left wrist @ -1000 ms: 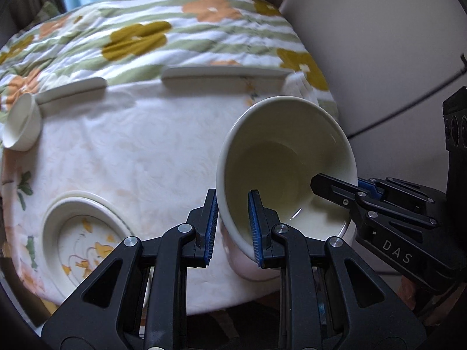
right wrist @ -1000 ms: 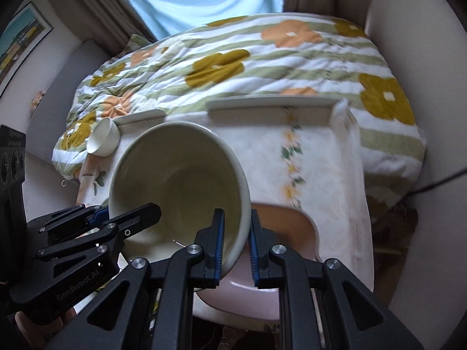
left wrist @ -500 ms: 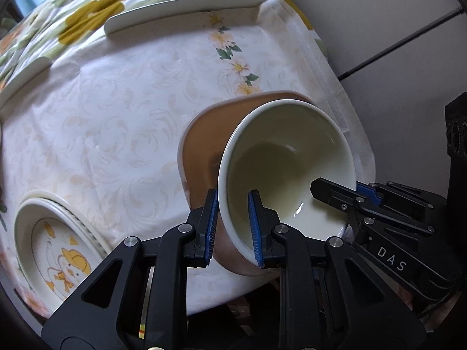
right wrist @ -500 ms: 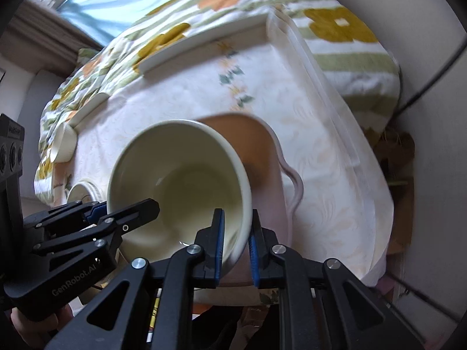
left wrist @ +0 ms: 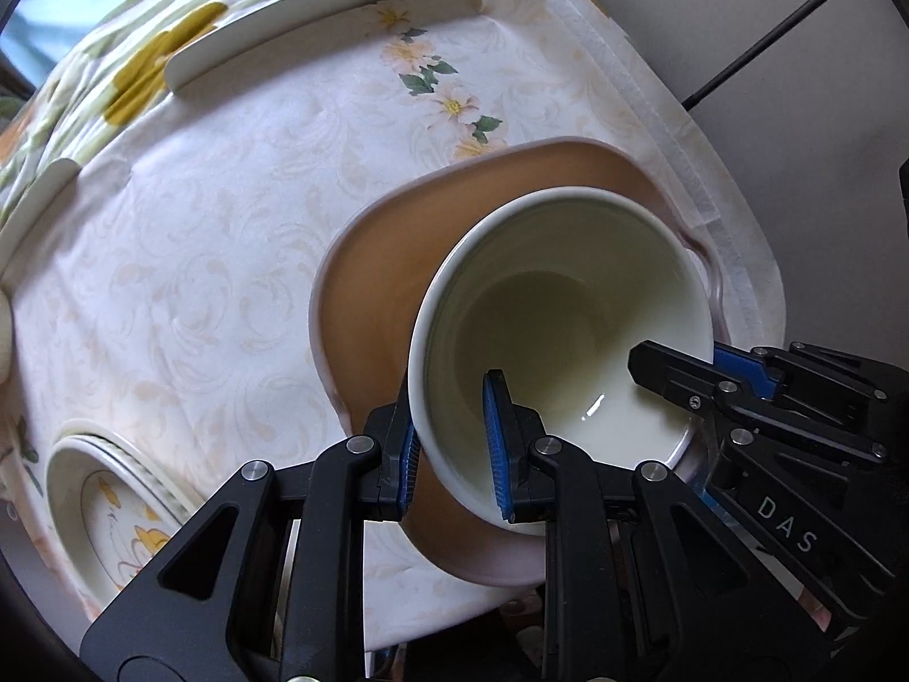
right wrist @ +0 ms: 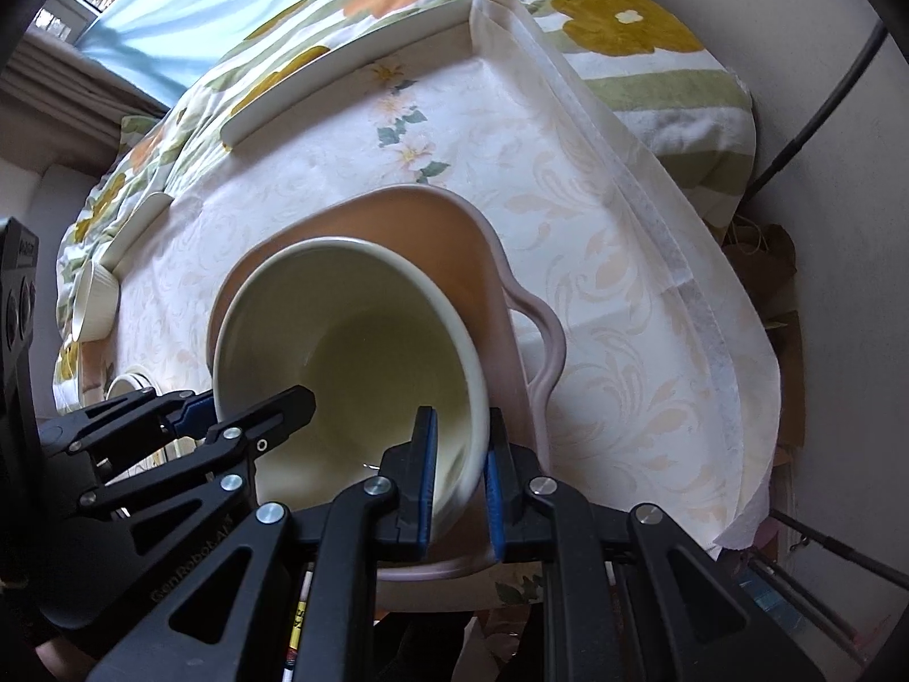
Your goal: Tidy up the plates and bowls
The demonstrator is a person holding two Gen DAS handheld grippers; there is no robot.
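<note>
Pinching the near rim of the cream bowl [left wrist: 559, 307], the left gripper [left wrist: 454, 449] holds it tilted over the pink dish [left wrist: 369, 295] on the desk [left wrist: 187, 238]; patterned plates [left wrist: 96, 506] lie left. From the right wrist, the right gripper [right wrist: 459, 472] clamps the bowl's opposite rim above the same dish.

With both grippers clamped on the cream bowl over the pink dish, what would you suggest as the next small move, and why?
Probably lower the cream bowl straight down to seat it in the pink dish. The left gripper and right gripper each pinch opposite sides of its rim, and it hangs tilted directly above the dish; contact underneath cannot be seen, so go gently before releasing.
</note>
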